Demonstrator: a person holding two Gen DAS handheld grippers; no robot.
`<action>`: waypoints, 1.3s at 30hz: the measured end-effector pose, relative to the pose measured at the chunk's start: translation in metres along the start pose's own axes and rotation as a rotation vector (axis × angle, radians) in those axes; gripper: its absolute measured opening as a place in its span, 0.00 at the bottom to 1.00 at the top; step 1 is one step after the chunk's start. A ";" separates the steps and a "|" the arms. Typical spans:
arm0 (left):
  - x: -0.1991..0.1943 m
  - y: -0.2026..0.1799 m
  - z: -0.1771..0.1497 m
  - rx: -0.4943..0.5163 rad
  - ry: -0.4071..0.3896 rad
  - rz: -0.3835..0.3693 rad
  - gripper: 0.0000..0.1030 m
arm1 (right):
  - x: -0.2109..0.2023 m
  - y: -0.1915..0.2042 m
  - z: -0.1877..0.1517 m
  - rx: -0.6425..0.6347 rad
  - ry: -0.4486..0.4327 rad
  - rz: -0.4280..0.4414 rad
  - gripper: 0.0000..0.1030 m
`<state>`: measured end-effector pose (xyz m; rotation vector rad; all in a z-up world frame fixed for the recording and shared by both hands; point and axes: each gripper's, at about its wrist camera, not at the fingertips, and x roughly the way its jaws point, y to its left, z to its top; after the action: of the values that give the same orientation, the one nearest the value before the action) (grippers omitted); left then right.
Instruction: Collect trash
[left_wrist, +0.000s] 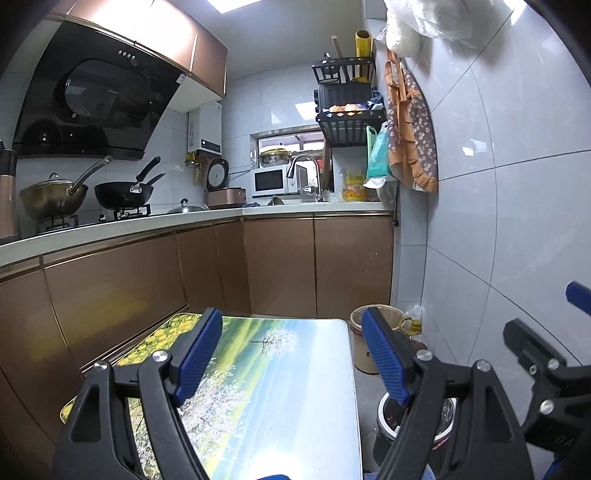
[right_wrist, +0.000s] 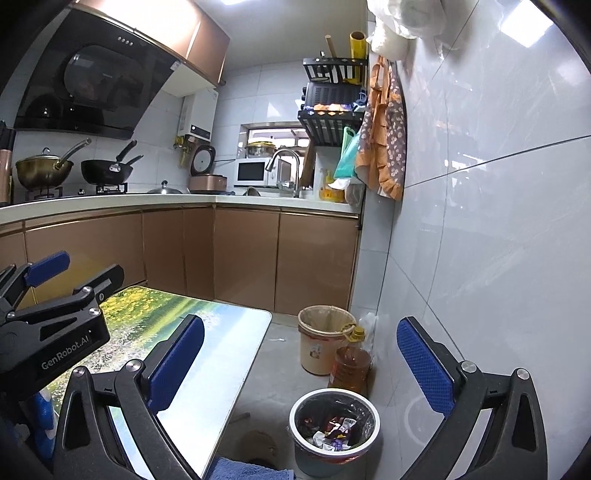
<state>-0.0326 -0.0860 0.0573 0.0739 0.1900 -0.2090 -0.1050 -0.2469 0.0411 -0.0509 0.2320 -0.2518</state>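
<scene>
A small bin with a black liner (right_wrist: 334, 424) stands on the floor right of the table and holds several crumpled wrappers (right_wrist: 332, 432). It shows partly behind my left gripper's right finger in the left wrist view (left_wrist: 443, 417). My left gripper (left_wrist: 295, 354) is open and empty above the table with a landscape print (left_wrist: 280, 387). My right gripper (right_wrist: 306, 362) is open and empty, above the table's right edge (right_wrist: 229, 369) and the bin. The left gripper shows at the left of the right wrist view (right_wrist: 55, 317).
A tan lined bin (right_wrist: 323, 343) and an oil bottle (right_wrist: 351, 365) stand on the floor by the tiled wall. Brown cabinets (right_wrist: 243, 254) and a counter with pans, a microwave and a sink lie beyond. A blue cloth (right_wrist: 247, 470) lies at the bottom edge.
</scene>
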 end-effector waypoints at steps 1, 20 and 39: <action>-0.002 0.000 -0.001 0.001 0.001 0.001 0.75 | -0.003 -0.001 0.000 0.001 -0.005 -0.001 0.99; -0.023 0.005 0.001 -0.019 -0.001 -0.012 0.75 | -0.036 -0.029 0.006 0.054 -0.064 -0.044 1.00; -0.028 0.009 -0.002 -0.027 -0.001 -0.006 0.75 | -0.035 -0.031 0.007 0.045 -0.071 -0.039 1.00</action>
<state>-0.0577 -0.0713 0.0614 0.0467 0.1925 -0.2125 -0.1434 -0.2680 0.0579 -0.0201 0.1553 -0.2936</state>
